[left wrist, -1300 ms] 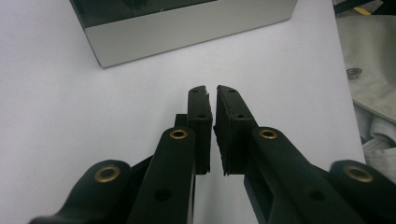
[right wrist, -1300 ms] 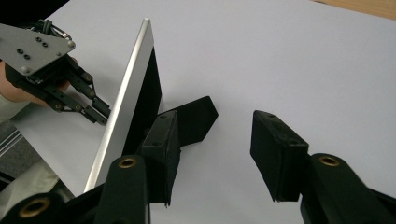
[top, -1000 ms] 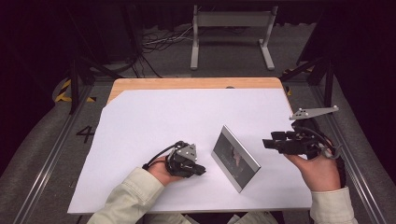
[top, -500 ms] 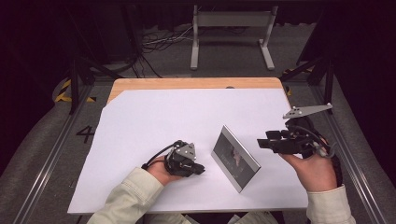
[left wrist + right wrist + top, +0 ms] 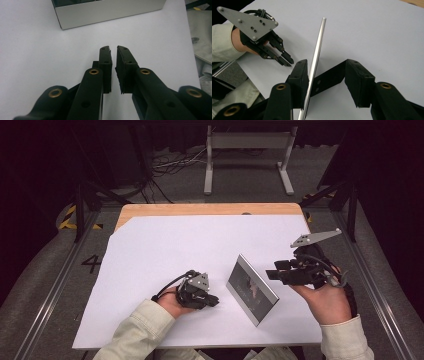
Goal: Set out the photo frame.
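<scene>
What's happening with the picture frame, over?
Left gripper nearly shut, empty, resting on table. Right gripper open, approaching picture frame. Frame standing, untouched. Nothing blocking.

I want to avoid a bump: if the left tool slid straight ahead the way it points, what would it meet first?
Probably the picture frame. In the left gripper view the left tool, jaws nearly closed with nothing between them, points across bare white table cover at the frame's lower edge. Nothing else lies in between, though the depth is hard to judge.

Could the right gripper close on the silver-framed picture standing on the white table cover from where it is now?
Probably yes. The right gripper has its jaws open astride the silver-framed picture's thin top edge, nothing between pads and frame. The left gripper rests apart on the white table cover, out of the way.
</scene>
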Demonstrator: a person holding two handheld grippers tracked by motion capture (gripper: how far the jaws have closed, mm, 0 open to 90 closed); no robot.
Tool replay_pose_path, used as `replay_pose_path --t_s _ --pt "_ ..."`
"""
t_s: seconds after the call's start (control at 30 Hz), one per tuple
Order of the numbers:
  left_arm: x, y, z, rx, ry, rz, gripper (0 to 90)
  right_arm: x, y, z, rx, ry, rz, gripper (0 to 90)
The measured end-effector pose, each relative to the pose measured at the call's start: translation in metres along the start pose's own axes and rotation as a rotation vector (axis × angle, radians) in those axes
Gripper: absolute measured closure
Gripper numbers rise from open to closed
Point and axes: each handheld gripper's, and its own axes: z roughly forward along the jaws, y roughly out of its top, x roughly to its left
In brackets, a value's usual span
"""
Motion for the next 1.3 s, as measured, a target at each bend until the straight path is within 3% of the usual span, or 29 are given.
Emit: replay_pose_path --t_s 0.3,1.3 --pt "0.0 0.0 0.001 0.003 -0.001 -0.003 82.1 0.006 0.005 0.009 0.017 0.011 -0.028 55.1" --pt "0.0 0.001 0.001 0.013 -0.004 -0.012 80.6 0.006 0.003 0.044 0.155 0.059 -0.015 56.0"
